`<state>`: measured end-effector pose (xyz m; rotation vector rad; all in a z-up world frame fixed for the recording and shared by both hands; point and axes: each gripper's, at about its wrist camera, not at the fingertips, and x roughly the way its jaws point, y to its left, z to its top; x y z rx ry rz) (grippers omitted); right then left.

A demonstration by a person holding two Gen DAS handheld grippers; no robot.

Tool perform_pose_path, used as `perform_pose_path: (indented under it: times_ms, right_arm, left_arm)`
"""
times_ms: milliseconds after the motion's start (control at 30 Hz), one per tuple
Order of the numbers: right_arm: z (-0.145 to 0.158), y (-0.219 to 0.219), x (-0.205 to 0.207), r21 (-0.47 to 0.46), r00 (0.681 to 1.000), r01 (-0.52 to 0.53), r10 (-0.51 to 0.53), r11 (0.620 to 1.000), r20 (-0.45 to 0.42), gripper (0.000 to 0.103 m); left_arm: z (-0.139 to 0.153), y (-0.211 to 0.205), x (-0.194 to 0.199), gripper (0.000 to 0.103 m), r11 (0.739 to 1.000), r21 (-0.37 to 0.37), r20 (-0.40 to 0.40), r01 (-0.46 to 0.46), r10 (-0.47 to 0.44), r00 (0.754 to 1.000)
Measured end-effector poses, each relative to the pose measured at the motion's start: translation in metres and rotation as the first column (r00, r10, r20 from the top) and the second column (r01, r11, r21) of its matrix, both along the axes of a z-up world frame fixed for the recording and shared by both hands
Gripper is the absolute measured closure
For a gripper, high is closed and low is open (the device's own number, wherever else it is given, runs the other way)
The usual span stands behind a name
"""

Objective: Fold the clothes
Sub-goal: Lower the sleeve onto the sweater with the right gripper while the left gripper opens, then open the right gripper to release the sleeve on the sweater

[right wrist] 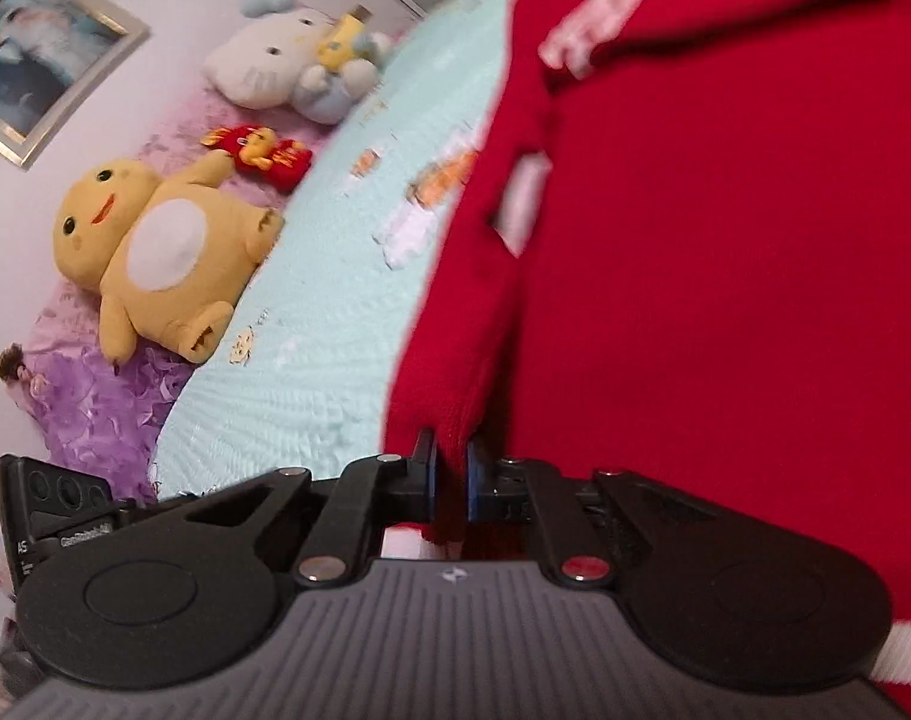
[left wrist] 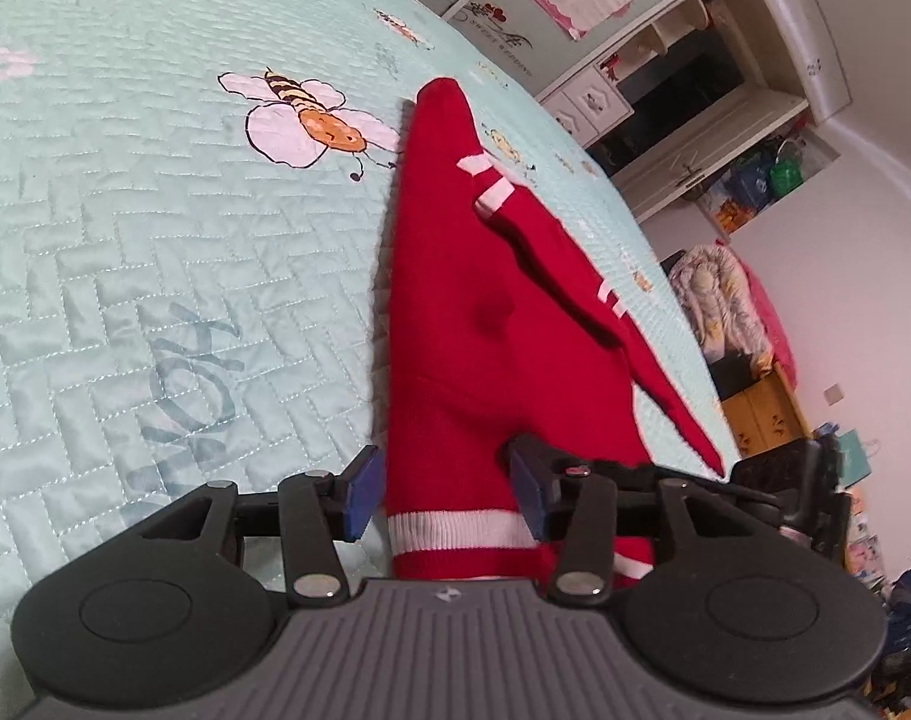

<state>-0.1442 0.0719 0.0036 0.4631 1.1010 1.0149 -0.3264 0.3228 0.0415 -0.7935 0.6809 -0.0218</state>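
A red sweater (left wrist: 455,330) with white stripes lies on a mint quilted bedspread (left wrist: 155,210), one sleeve folded across its body. My left gripper (left wrist: 446,495) is open at the striped hem. Its left pad sits just beside the sweater's edge and its right pad rests over the fabric, with the hem lying between them. In the right wrist view the sweater (right wrist: 725,270) fills the right half of the picture. My right gripper (right wrist: 453,477) is shut on a pinched fold of the sweater's left edge, and red fabric sticks out between its blue pads.
Plush toys lie at the head of the bed: a yellow one (right wrist: 155,240), a white cat (right wrist: 275,60) and a small red one (right wrist: 257,153), on a purple cover (right wrist: 95,408). Beyond the bed's right edge stand a white cabinet (left wrist: 695,90) and a heap of bedding (left wrist: 719,300).
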Motion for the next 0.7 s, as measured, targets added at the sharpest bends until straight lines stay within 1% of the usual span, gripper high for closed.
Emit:
perform_pose_path:
  times_ms: [133,233,267,300,333,500,533,567,600,633,667,700]
  right_arm:
    - [-0.021,-0.006,-0.003,0.067,0.996,0.038,-0.032,0.997,-0.081,0.095]
    - [-0.016,-0.011,-0.009,0.069,0.998,0.031,-0.027,0.997,-0.064,0.090]
    - [-0.015,-0.012,-0.011,0.069,0.998,0.029,-0.025,0.997,-0.058,0.086]
    - [-0.014,-0.015,-0.012,0.075,0.998,0.026,-0.022,0.997,-0.058,0.082]
    - [-0.012,-0.018,-0.013,0.081,0.998,0.023,-0.018,0.996,-0.059,0.081]
    - [-0.013,-0.030,-0.018,0.111,0.993,0.029,-0.017,0.993,-0.115,0.080]
    - [-0.013,-0.032,-0.020,0.108,0.994,0.031,-0.020,0.994,-0.106,0.080]
    - [-0.012,-0.034,-0.022,0.104,0.995,0.033,-0.023,0.994,-0.097,0.081]
    - [-0.014,-0.032,-0.024,0.086,0.996,0.029,-0.022,0.996,-0.081,0.086]
    - [-0.015,-0.030,-0.025,0.067,0.998,0.024,-0.019,0.997,-0.065,0.091]
    - [-0.016,-0.027,-0.027,0.040,0.999,0.014,-0.012,0.999,-0.046,0.098]
    - [-0.015,-0.025,-0.029,0.028,1.000,0.004,-0.003,1.000,-0.025,0.098]
  left_arm:
    - [0.001,-0.008,0.002,0.054,0.998,0.058,-0.021,0.019,-0.018,1.000]
    - [0.003,-0.011,0.005,0.054,0.996,0.087,-0.025,0.033,-0.031,0.999]
    - [0.004,-0.012,0.006,0.054,0.995,0.089,-0.022,0.036,-0.034,0.999]
    - [0.005,-0.012,0.008,0.054,0.995,0.089,-0.017,0.038,-0.036,0.999]
    - [0.007,-0.012,0.011,0.054,0.995,0.089,-0.011,0.039,-0.038,0.999]
    - [0.021,-0.016,0.030,0.054,0.993,0.102,0.044,0.054,-0.058,0.997]
    - [0.023,-0.016,0.035,0.054,0.992,0.109,0.054,0.062,-0.068,0.996]
    - [0.024,-0.017,0.041,0.054,0.990,0.119,0.062,0.072,-0.080,0.995]
    - [0.023,-0.019,0.048,0.052,0.987,0.132,0.057,0.090,-0.098,0.994]
    - [0.019,-0.020,0.056,0.051,0.982,0.149,0.042,0.114,-0.121,0.992]
    - [0.014,-0.022,0.062,0.051,0.977,0.169,0.020,0.132,-0.137,0.990]
    - [0.007,-0.023,0.067,0.053,0.971,0.192,-0.009,0.144,-0.145,0.989]
